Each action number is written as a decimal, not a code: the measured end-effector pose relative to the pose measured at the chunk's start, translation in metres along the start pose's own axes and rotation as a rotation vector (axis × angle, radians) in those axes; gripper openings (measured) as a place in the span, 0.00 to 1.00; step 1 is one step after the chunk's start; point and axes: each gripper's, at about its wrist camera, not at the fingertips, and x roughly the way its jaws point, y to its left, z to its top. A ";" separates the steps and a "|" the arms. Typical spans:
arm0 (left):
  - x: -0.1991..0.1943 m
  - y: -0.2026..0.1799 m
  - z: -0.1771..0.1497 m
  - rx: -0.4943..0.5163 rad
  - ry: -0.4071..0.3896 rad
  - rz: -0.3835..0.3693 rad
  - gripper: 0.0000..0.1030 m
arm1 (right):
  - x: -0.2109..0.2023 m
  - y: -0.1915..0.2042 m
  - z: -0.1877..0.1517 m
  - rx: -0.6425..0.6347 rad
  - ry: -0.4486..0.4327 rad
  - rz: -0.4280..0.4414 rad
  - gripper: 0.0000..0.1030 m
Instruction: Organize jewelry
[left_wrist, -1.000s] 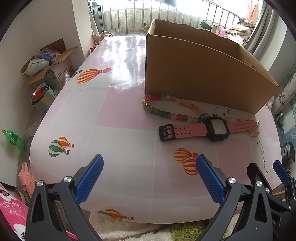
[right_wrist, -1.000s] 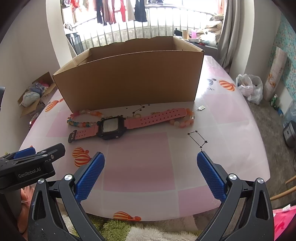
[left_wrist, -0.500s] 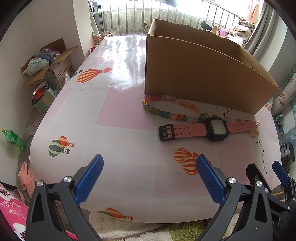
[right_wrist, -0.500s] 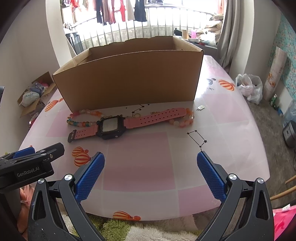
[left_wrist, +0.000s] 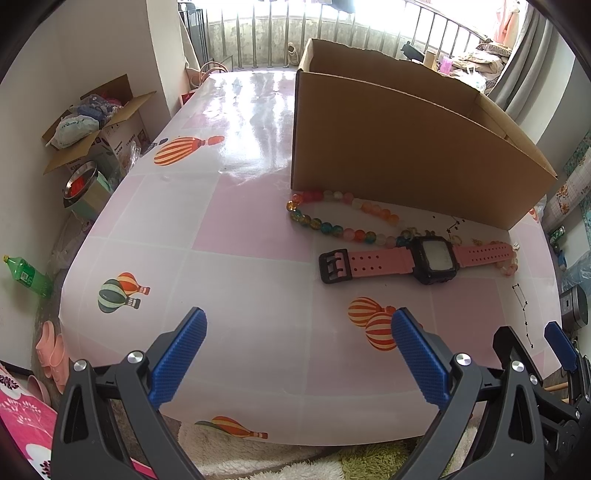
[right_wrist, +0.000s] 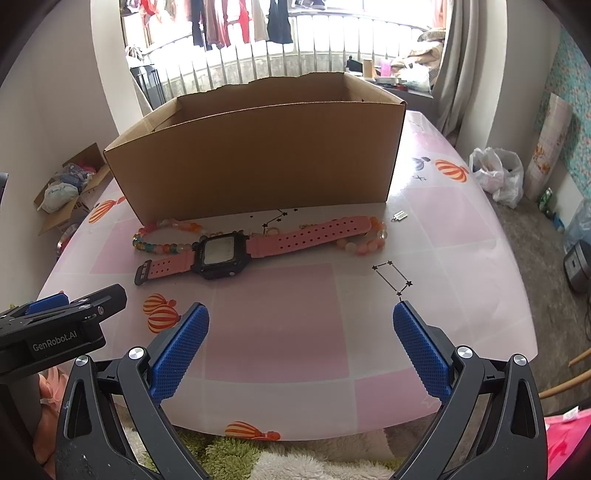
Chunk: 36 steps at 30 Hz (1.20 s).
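A pink-strapped watch (left_wrist: 413, 258) (right_wrist: 236, 247) with a black face lies flat on the table in front of an open cardboard box (left_wrist: 406, 155) (right_wrist: 258, 155). A string of coloured beads (left_wrist: 332, 221) (right_wrist: 162, 236) runs behind and under the watch, ending in pink beads (right_wrist: 364, 245) at the right. A small silver charm (right_wrist: 399, 215) lies by the box's right corner. My left gripper (left_wrist: 295, 354) hangs open over the table's near edge, left of the watch. My right gripper (right_wrist: 301, 343) is open too, near the front edge, with nothing between its fingers.
The table (right_wrist: 280, 317) has a pink and white cloth with balloon prints. On the floor at the left stand a cluttered carton (left_wrist: 92, 122), a metal bowl (left_wrist: 79, 182) and a green bottle (left_wrist: 26, 273). A white plastic bag (right_wrist: 498, 177) sits on the floor at the right.
Both grippers have barely shifted; the watch and beads sit a touch lower in the left wrist view. Nothing has been taken hold of or let go.
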 end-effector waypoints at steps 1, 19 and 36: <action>0.000 0.000 0.000 0.000 0.000 0.000 0.96 | 0.000 0.000 0.000 0.000 0.001 0.001 0.93; 0.002 0.001 0.000 -0.009 0.011 -0.004 0.96 | 0.001 0.001 0.001 -0.001 0.004 -0.004 0.93; 0.010 0.002 -0.001 -0.017 0.027 0.005 0.96 | 0.001 0.001 0.000 -0.009 -0.005 0.001 0.93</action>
